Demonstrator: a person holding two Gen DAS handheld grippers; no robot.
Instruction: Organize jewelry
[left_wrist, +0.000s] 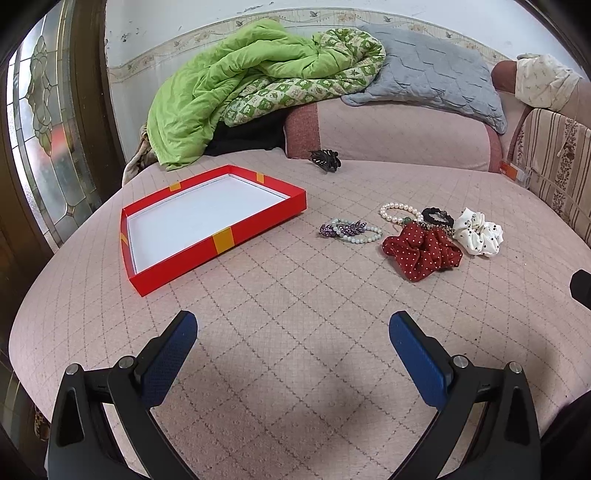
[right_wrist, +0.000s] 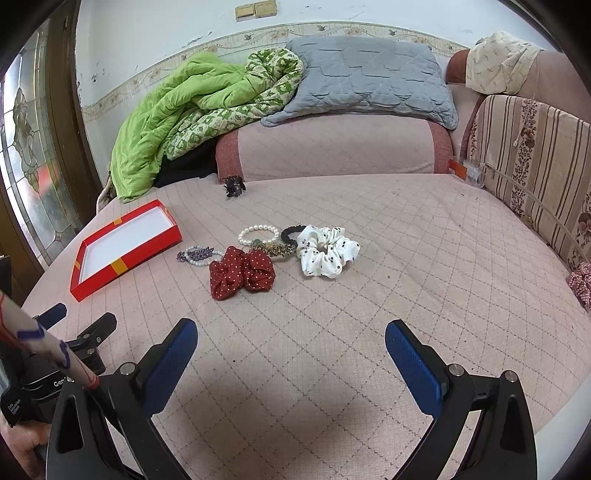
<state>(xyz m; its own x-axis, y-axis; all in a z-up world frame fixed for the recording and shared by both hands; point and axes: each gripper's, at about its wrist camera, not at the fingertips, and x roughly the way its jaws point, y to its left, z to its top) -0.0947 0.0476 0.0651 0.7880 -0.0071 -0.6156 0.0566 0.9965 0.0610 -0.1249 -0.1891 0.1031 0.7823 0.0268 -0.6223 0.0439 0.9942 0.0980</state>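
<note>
Both grippers hovered low over the pink quilted bed (left_wrist: 295, 332), jaws spread wide and holding nothing. The left gripper (left_wrist: 293, 334) faced the empty red tray (left_wrist: 221, 242) to its far left; the right gripper (right_wrist: 291, 338) sat nearer the jewelry. The red dotted scrunchie (right_wrist: 242, 273) lay straight ahead of its fingers, long axis running left to right, with the pearl bracelet (right_wrist: 258, 233) and white scrunchie (right_wrist: 327, 251) just beyond.

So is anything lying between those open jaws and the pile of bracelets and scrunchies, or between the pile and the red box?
Nothing visible does. Only bare quilted cover separates the right gripper from the red scrunchie, and the stretch to the red box is bare too.
</note>
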